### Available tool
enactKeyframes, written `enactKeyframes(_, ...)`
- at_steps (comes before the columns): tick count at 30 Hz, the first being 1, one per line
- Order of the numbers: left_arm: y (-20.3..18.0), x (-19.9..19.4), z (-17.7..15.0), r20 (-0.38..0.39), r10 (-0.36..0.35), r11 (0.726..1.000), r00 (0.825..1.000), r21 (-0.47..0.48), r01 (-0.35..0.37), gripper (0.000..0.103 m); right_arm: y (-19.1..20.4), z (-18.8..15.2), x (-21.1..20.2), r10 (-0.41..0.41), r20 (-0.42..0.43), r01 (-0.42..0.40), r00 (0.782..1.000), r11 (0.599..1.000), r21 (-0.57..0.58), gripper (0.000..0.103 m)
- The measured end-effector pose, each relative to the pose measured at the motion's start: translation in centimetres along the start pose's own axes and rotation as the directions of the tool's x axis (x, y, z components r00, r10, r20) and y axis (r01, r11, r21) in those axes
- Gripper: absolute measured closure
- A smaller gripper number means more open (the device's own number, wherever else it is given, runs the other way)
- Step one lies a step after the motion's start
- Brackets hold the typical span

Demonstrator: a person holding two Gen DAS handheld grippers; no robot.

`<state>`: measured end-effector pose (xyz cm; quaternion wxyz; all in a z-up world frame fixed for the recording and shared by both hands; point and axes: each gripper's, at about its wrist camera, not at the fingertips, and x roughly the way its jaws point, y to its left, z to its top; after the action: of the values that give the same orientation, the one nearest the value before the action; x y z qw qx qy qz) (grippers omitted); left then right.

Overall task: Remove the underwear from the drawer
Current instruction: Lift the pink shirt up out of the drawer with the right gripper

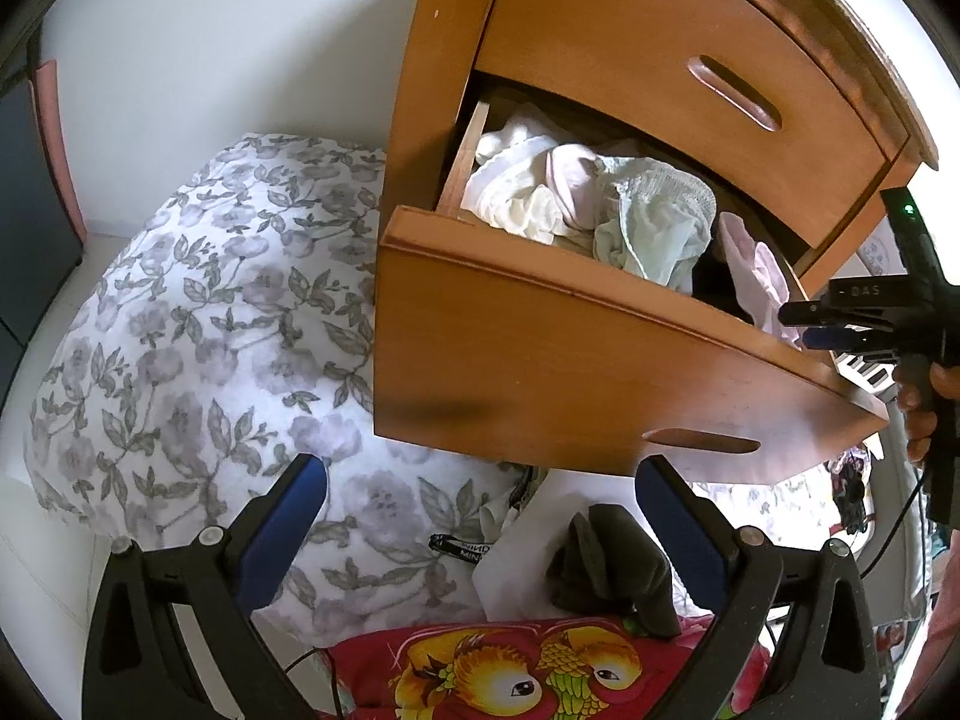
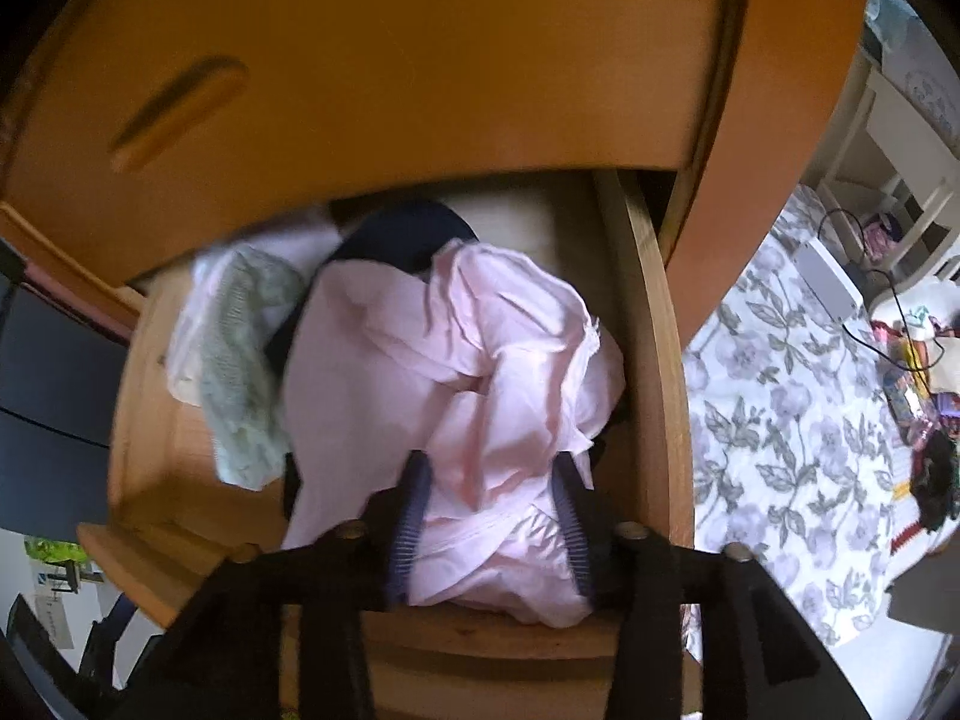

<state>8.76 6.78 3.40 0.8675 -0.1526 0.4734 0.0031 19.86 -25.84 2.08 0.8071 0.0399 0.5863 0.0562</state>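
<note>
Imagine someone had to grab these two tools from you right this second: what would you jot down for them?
Left tool: open, empty, held below the front of the open drawer.
Right tool: down inside the drawer, fingers either side of the pink underwear; the fingers stand apart and do not look clamped yet.
Other items: a pale green piece, white pieces and a dark one lie in the drawer too.
Done: drawer pulled open.
Left: close on the pink piece, lift it clear, probably repeat for the rest.
</note>
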Motion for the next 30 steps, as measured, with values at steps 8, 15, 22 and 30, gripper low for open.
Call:
enactKeyframes(8,0.2,0.4,0.0,-0.009,0.000,1.000,1.000,-0.006,0.000,0.001,0.6,0.0,2.0,0.038,-0.067,-0.036,0.997,0.999,0.028,0.044)
enactKeyframes(15,0.2,0.5,0.0,-0.009,0.001,1.000,1.000,-0.007,-0.001,0.001,0.6,-0.4,3.6,-0.010,-0.097,0.015,0.995,0.999,0.049,0.045)
enactKeyframes(22,0.2,0.4,0.0,-0.008,0.001,1.000,1.000,-0.006,-0.001,0.001,-0.2,-0.5,2.7,0.026,-0.038,-0.023,0.999,0.997,0.071,0.087)
enactKeyframes(30,0.2,0.1,0.0,-0.002,0.004,1.000,1.000,-0.011,-0.004,0.001,-0.7,-1.3,-1.4,0.047,0.080,-0.053,0.996,0.996,0.069,0.093)
